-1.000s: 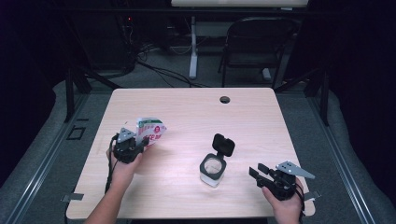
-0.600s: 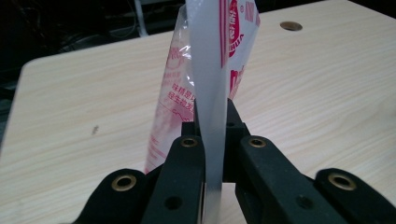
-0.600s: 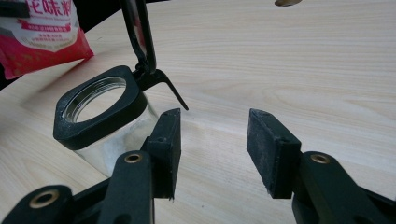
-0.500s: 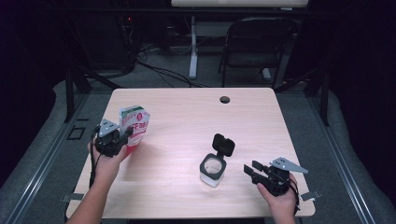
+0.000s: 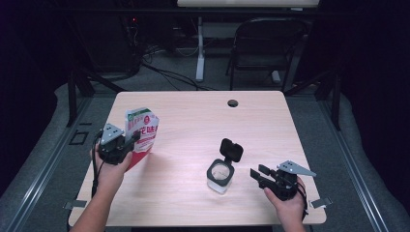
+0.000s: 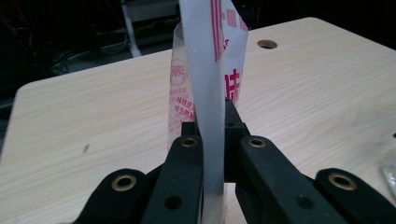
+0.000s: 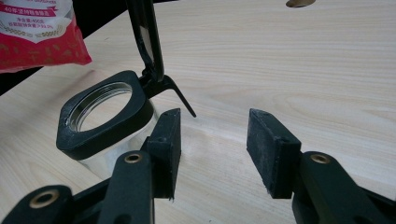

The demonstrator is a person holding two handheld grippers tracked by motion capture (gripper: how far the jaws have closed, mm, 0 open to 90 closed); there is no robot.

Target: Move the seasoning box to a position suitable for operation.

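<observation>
A white and red printed pouch [image 5: 142, 131] stands upright above the table's left side, with my left gripper [image 5: 131, 141] shut on its lower edge. In the left gripper view the pouch's thin plastic [image 6: 205, 88] runs up between the two pressed jaws of the left gripper [image 6: 212, 126]. A small clear jar [image 5: 220, 176] with a black collar sits right of centre, its black flip lid [image 5: 231, 150] standing open. My right gripper [image 5: 257, 173] is open just right of the jar. In the right gripper view the right gripper [image 7: 215, 140] has nothing between its pads, and the jar [image 7: 100, 116] lies to their left.
The light wooden table [image 5: 193, 116] has a round cable hole [image 5: 232, 103] near its far edge. A dark folding chair [image 5: 270, 43] and a desk leg with cables stand behind the table. The pouch's red bottom [image 7: 37, 32] shows beyond the jar.
My left gripper has risen and shifted left with the pouch, which has gone from tilted low over the table to upright. The right gripper has stayed almost still.
</observation>
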